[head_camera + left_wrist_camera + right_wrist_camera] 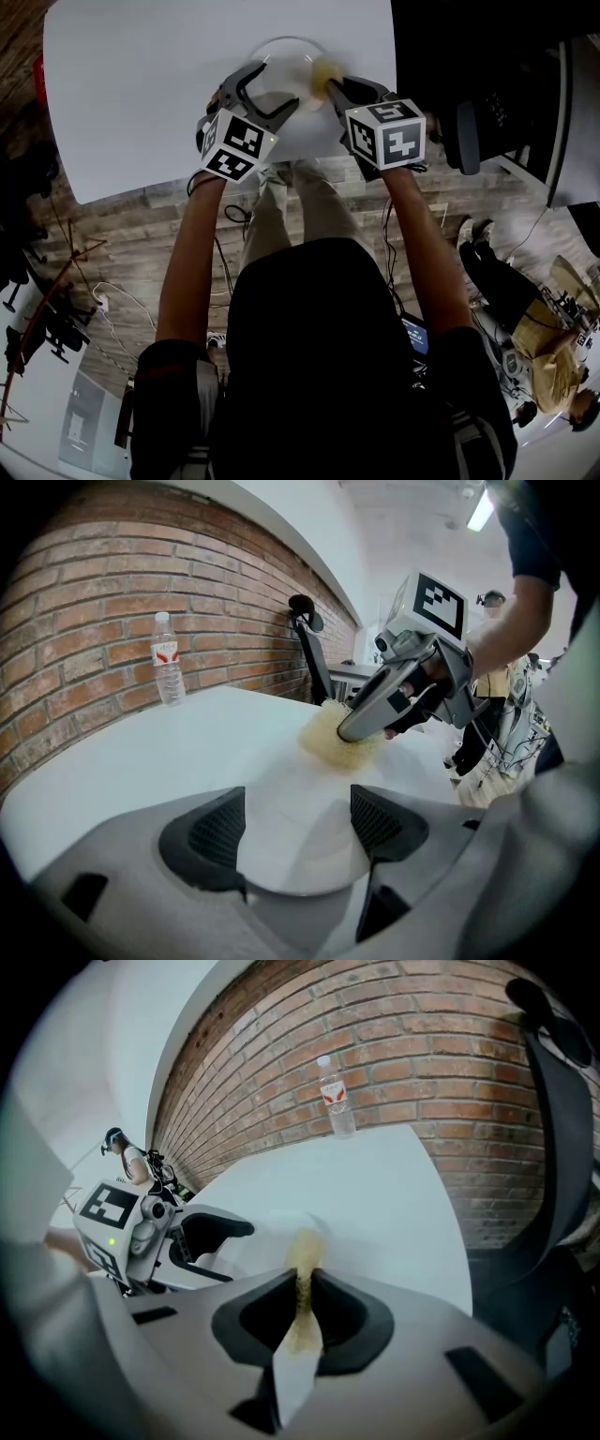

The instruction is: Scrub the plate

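Observation:
A pale round plate (281, 54) lies flat on the white table (141, 84), near its front edge. My left gripper (275, 84) is open, its jaws straddling the plate's near rim (281, 799); in the left gripper view (298, 832) the rim shows between the pads. My right gripper (330, 84) is shut on a yellow sponge (324, 71) and holds it down on the plate's right side. The sponge (328, 741) sits under the right gripper (361, 726) in the left gripper view. In the right gripper view the sponge (305, 1251) is squeezed thin between the jaws (302, 1293), over the plate (272, 1232).
A clear water bottle (168, 658) (335, 1098) stands on the table's far side by the brick wall. A dark office chair (469, 131) (562, 1147) stands off the table's right edge. Cables lie on the wooden floor (103, 291) behind me.

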{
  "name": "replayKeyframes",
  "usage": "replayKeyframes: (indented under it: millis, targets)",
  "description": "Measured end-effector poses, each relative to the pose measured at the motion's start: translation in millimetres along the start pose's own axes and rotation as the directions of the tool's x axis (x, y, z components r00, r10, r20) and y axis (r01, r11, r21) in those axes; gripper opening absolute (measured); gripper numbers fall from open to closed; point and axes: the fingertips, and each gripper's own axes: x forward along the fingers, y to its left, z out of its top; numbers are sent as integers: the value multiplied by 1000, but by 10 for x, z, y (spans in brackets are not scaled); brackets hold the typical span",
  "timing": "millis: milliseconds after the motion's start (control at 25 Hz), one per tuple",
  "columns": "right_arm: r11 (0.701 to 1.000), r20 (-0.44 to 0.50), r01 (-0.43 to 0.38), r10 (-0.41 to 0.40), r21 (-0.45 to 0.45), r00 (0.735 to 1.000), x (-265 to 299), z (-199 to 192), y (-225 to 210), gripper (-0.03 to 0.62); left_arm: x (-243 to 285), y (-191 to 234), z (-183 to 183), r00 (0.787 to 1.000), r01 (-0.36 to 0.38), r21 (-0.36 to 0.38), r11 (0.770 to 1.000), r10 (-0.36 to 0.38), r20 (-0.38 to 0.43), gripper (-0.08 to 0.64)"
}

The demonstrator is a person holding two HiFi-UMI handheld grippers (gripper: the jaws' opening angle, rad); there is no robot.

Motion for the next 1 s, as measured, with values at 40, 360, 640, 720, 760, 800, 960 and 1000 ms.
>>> replayKeyframes:
  millis: [40, 360, 640, 720, 760, 800, 960, 1000]
  targets:
    - [1000, 0, 0, 0, 1, 1000, 1, -4, 2, 41, -2, -1, -2, 1000, 0, -1, 1000, 0, 0, 339]
    - [1000, 6, -25, 25, -11, 1000, -24, 92, 108, 41, -31, 33, 17, 1000, -4, -8, 1000, 4, -18, 339]
    - [999, 41, -42, 42, -14, 998, -155, 228, 269, 41, -278, 29, 291, 1000, -9, 4, 1000, 9, -1, 339]
    - [999, 56, -46, 46, -3, 997, -216, 264, 305, 41, -363, 24, 385, 999, -27, -1, 1000, 27, 19, 339]
    - [999, 66, -47, 47, 1, 997, -250, 291, 319, 41, -402, 21, 441, 999, -39, -7, 999, 39, 34, 339]
    - [999, 78, -46, 46, 1, 996, -283, 328, 330, 41, -440, 21, 504, 997, -50, -12, 999, 51, 53, 339]
    - [999, 131, -37, 38, -13, 991, -428, 521, 396, 41, -627, -4, 777, 988, -76, -29, 997, 79, 130, 337]
    - [999, 143, -34, 37, -17, 989, -470, 574, 425, 41, -691, -10, 841, 986, -79, -33, 996, 83, 144, 337]
